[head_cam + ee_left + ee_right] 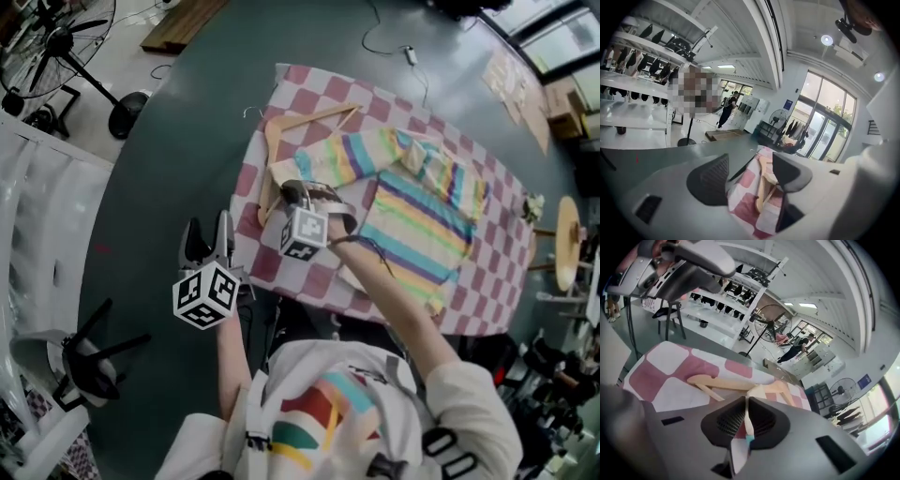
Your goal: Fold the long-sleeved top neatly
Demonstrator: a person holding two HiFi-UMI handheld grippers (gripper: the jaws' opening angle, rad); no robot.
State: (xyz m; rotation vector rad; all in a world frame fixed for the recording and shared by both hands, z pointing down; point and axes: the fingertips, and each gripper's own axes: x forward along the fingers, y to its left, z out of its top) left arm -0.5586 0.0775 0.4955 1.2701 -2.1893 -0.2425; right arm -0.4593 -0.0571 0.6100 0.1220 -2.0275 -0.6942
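A pastel rainbow-striped long-sleeved top [422, 211] lies spread on a pink-and-white checked cloth [309, 84] at 2 o'clock from the person, seemingly with no fold finished. The right gripper [292, 190] pinches the thin cuff edge of its 9 o'clock sleeve; the left gripper [208, 230], jaws apart and empty, hovers at 7 o'clock. The person's forearm [403, 300] hides the other sleeve.

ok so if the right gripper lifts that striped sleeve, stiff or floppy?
Probably floppy: the striped top lies flat and rumpled on the checked cloth, and the right gripper pinches only a thin edge. Likely light, so it should drape and trail. Its sleeve seems to overlap the wooden hanger and might nudge it.
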